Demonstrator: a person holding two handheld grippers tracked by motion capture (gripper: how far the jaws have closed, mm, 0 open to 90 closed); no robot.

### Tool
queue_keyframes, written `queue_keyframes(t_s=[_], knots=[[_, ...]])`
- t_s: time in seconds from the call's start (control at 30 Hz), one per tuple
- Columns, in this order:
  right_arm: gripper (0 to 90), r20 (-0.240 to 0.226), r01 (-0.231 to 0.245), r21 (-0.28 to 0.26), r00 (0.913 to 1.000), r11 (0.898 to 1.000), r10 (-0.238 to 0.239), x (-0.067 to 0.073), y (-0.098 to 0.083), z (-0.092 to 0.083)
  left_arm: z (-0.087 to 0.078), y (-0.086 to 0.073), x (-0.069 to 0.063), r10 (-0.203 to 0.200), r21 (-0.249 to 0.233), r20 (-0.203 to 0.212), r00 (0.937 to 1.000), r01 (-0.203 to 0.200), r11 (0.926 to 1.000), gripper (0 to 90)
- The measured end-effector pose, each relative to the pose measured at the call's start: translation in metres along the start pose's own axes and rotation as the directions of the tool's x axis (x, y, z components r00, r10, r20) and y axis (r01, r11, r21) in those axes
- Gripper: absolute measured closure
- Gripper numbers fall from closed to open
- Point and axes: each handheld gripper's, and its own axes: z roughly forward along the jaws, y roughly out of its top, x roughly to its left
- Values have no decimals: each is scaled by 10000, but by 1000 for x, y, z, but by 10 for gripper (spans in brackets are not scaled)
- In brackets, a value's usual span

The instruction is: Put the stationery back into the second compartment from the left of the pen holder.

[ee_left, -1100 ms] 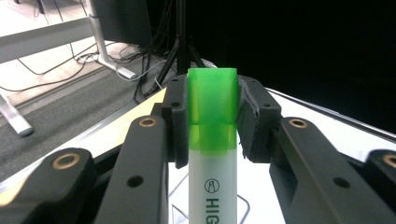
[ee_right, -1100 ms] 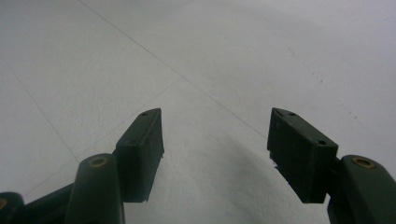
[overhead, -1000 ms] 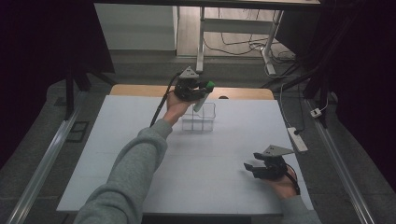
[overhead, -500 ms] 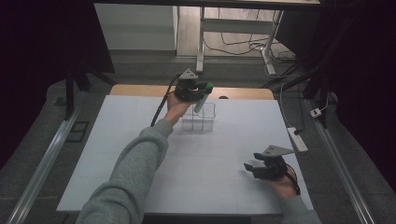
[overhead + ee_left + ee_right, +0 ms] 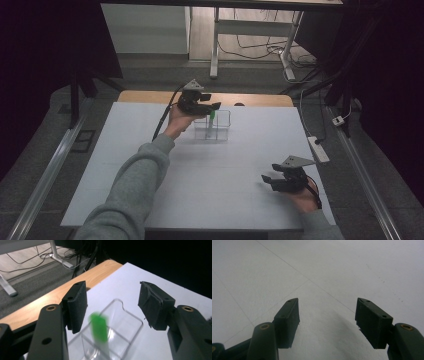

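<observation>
A small green piece [image 5: 212,116] stands in a clear plastic box [image 5: 223,131] at the far middle of the white sheet [image 5: 215,175]. My left gripper [image 5: 214,106] hovers just above the box; its jaws have just been opening. In the left gripper view the green piece [image 5: 99,326] is blurred, below the spread jaws of the left gripper [image 5: 112,307] and apart from both pads, inside the clear box [image 5: 130,325]. My right gripper [image 5: 267,181] rests low over the sheet at the near right, open. Between the jaws of the right gripper [image 5: 327,315] there is only white sheet.
A wooden table edge [image 5: 260,99] runs behind the white sheet. A white power strip [image 5: 318,148] lies off the sheet's right side. Desk legs and cables [image 5: 250,45] stand on the floor beyond. Metal rails [image 5: 45,180] flank the table.
The left gripper's jaws have gone from shut on the green piece to open, and the hand has sunk slightly. The green piece has dropped into the clear box. The right hand has kept still.
</observation>
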Motion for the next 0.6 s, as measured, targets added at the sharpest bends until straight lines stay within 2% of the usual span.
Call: queue_keyframes(t_s=[0.2, 0.33, 0.43, 0.6], knots=[[358, 14, -148, -274, 9999, 9995, 149, -1, 0, -4, -34, -25, -5, 202, 373, -32, 9998, -200, 9991, 396], [357, 7, -50, -392, 10000, 9992, 51, -1, 0, -7, -59, -49, -9, 164, 654, -97, 9998, -157, 9977, 397], [357, -16, -85, -497, 10000, 9987, 84, -2, 0, -8, -77, -68, -12, -55, 754, 4, 10000, 54, 9971, 395], [355, -16, -47, -524, 10000, 9986, 46, -1, 0, -8, -107, -97, -22, -91, 827, 29, 10000, 88, 9965, 382]])
